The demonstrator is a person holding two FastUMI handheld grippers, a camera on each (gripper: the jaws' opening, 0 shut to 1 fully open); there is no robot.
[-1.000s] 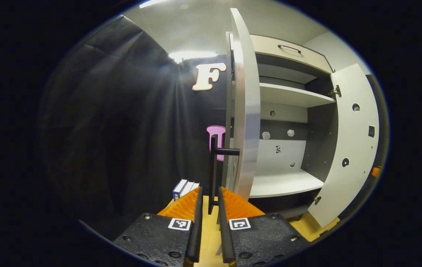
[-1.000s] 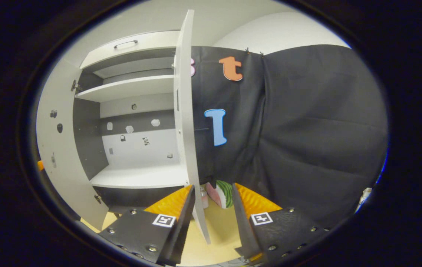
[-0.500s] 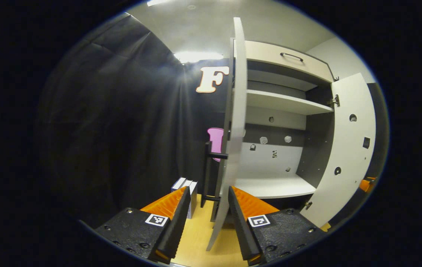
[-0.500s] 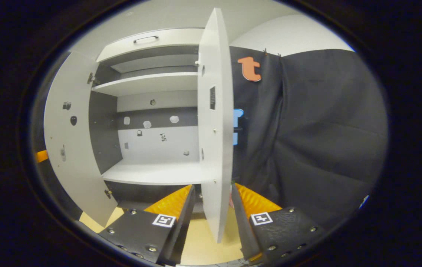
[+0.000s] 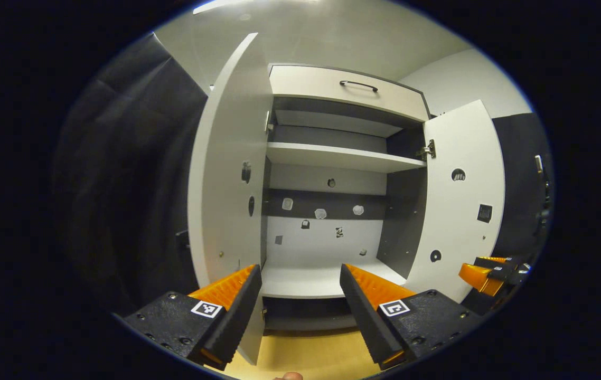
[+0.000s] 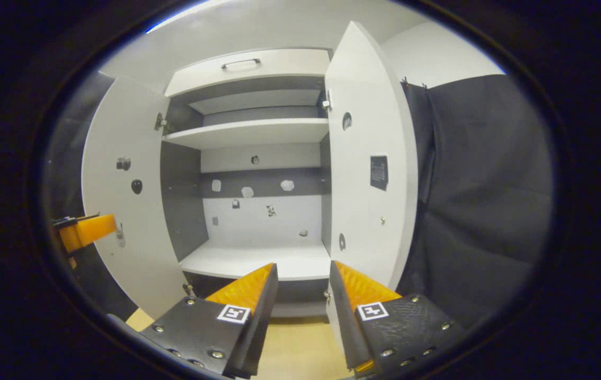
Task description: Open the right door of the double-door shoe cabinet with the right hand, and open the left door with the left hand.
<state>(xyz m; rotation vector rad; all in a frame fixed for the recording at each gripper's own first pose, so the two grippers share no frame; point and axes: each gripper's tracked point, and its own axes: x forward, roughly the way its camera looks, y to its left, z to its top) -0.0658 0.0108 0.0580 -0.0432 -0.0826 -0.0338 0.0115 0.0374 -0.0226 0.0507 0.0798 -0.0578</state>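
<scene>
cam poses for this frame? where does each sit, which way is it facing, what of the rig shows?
Left gripper view: rides the left gripper, faces the open shoe cabinet head-on; own fingers spread at the bottom, the right gripper at the right edge by the right door.
Right gripper view: rides the right gripper, faces the same cabinet interior; own fingers apart, the left gripper at the left edge by the left door.
Shared: both doors swung open, upper shelf, lower shelf, top drawer handle.
</scene>
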